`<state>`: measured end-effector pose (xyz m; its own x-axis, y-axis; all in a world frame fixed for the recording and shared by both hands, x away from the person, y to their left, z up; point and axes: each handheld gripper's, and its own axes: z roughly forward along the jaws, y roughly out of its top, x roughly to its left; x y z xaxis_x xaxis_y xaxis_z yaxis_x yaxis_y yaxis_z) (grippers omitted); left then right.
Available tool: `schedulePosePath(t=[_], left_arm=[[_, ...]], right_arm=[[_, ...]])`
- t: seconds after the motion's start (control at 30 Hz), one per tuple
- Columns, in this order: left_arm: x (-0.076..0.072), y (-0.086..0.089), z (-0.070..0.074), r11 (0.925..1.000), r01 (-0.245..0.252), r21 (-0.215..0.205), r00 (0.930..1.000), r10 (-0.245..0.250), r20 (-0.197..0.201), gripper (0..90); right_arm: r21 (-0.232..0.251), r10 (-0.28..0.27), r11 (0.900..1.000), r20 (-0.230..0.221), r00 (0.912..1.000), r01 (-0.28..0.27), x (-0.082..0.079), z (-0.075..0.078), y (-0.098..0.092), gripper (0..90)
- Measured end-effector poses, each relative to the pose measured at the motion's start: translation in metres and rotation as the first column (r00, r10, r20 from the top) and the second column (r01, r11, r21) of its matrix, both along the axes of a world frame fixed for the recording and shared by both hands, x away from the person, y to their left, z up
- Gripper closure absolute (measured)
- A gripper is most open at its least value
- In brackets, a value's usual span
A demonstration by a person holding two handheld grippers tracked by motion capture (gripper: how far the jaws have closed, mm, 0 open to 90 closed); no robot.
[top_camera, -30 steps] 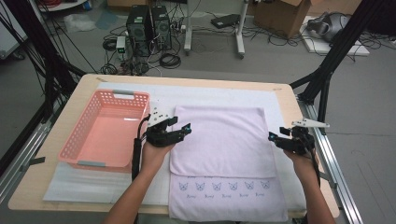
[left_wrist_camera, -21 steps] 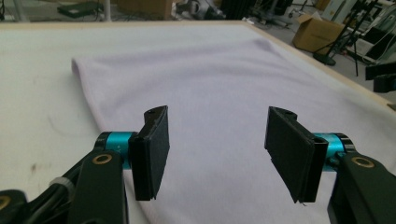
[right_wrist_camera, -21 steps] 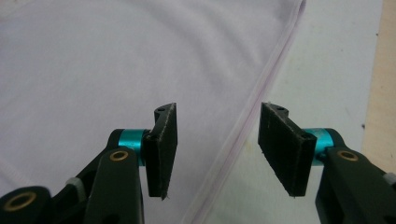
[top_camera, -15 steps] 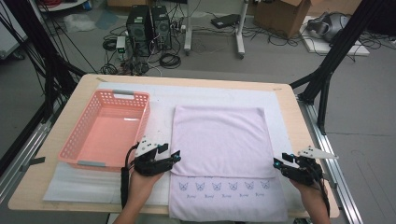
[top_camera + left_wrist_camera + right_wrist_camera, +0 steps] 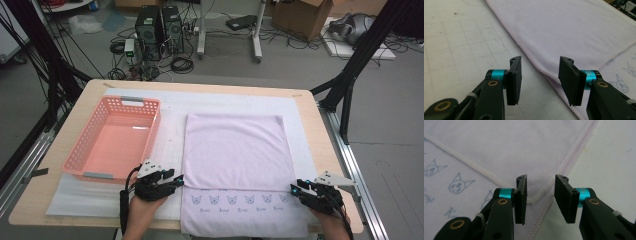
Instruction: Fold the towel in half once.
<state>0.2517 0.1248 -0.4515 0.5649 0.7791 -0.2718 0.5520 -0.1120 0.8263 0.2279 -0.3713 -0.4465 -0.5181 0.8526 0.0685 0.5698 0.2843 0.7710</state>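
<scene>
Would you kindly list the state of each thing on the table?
towel: folded once, flat, top layer's corners near the jaws
basket: upright, empty
left gripper: jaws just closing, astride the towel's corner, not yet pressing
right gripper: jaws just closing, astride the corner, not yet pressing

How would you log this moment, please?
left tool: closing, astride towel corner | right tool: closing, astride opposite corner | basket: untouched

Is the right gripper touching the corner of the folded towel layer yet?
Cannot tell. In the right gripper view the right gripper has its jaws astride the towel corner, closing, but any contact is unclear.
</scene>
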Motion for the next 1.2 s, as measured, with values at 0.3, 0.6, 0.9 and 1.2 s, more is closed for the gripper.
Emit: schedulePosePath(t=[0.3, 0.6, 0.9, 1.2], left_arm=[[0.002, -0.017, -0.002, 0.9974, 0.019, 0.07, 0.9984, -0.015, -0.055, 66.1], [-0.003, -0.021, 0.001, 0.9947, 0.019, 0.101, 0.9998, -0.02, 0.001, 85.8], [-0.009, -0.017, 0.011, 0.9979, 0.03, 0.057, 0.9983, -0.033, 0.049, 87.1], [-0.027, -0.008, 0.015, 0.9976, 0.06, -0.036, 0.9979, -0.059, 0.028, 87.5]], right_arm=[[0.009, 0.001, 1.0, -0.023, 0.9997, -0.001, 0.002, -0.001, 0.001, 63.4], [0.003, 0.006, 1.0, -0.02, 0.9998, -0.006, 0.003, -0.002, 0.002, 82.0], [0.018, 0.005, 1.0, -0.029, 0.9996, -0.004, 0.003, 0.0, 0.002, 87.1], [0.068, 0.018, 0.998, -0.021, 0.9996, -0.017, -0.01, 0.01, -0.005, 87.3]])
